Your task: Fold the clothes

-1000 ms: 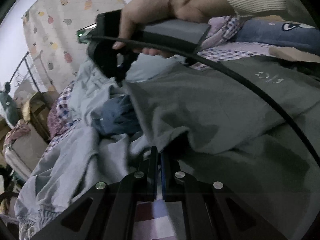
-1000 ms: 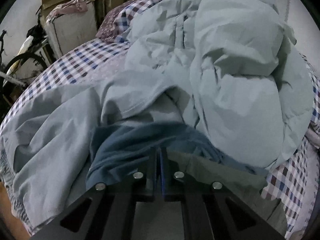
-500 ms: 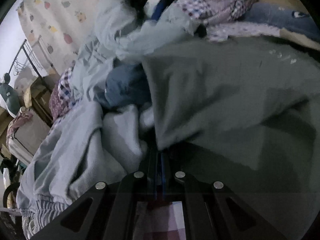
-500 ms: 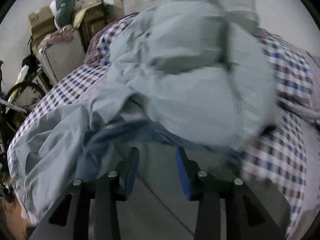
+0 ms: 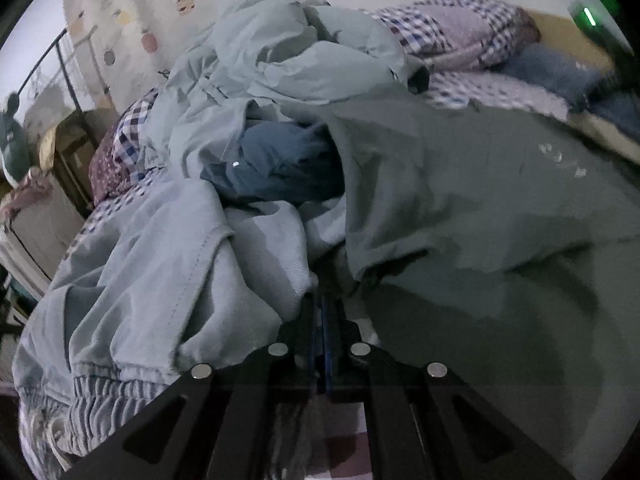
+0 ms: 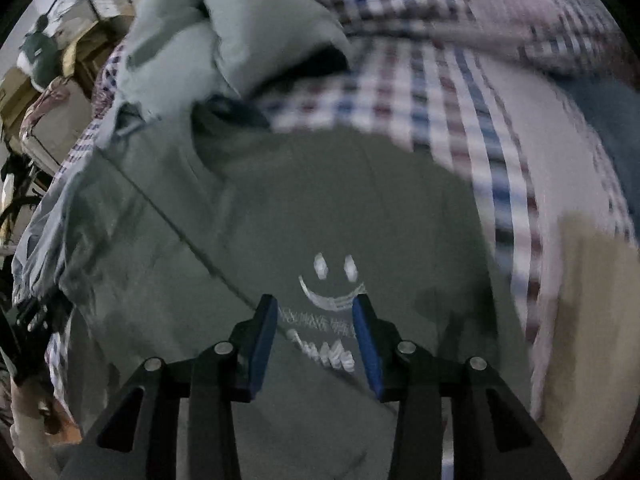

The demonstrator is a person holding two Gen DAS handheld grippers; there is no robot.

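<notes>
Left hand-held gripper [image 5: 325,312]: clamped on hem of green tee [image 5: 472,208], spread over bed [image 6: 448,92]. Right hand-held gripper [image 6: 316,320]: parted, gripping nothing, hovering over tee's smiley print [image 6: 334,280].

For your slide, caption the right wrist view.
Open right claw hovers over a grey-green smiley-print T-shirt spread on a checked bedsheet.

Both wrist views close over shirt [image 6: 280,208]

Clothes heap [image 5: 256,92] blocks left; green shirt [image 6: 280,208] top clear.
</notes>
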